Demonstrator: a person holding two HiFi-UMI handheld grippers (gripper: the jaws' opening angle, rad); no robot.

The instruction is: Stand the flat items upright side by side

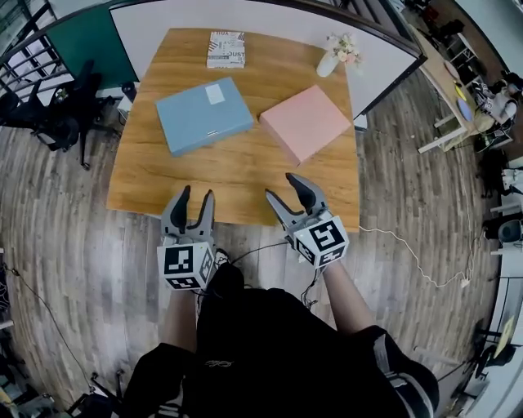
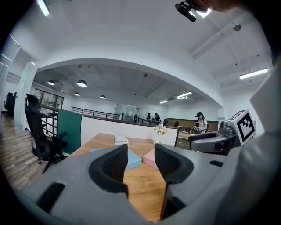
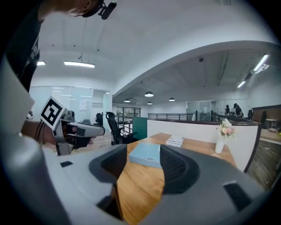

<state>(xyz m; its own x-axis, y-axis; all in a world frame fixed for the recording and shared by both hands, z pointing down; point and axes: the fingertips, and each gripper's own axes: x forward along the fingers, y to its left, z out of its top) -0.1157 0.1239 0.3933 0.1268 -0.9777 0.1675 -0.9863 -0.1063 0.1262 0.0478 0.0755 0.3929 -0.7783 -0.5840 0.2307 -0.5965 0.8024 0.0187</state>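
Observation:
A flat blue box (image 1: 204, 115) lies on the wooden table (image 1: 237, 175), left of centre. To its right a flat pink box (image 1: 304, 122) lies at an angle. A white patterned book (image 1: 225, 49) rests flat near the table's far edge. My left gripper (image 1: 196, 196) hovers over the near edge, open and empty. My right gripper (image 1: 282, 188) is beside it, also open and empty. In the left gripper view the blue box (image 2: 133, 158) and the pink box (image 2: 149, 159) show between the open jaws. The right gripper view shows the blue box (image 3: 147, 154) ahead and the book (image 3: 175, 140) beyond it.
A white vase with flowers (image 1: 337, 54) stands at the table's far right corner. A white partition wall (image 1: 245, 15) runs behind the table. Black office chairs (image 1: 57, 110) stand to the left. A cable (image 1: 417, 261) trails over the wooden floor on the right.

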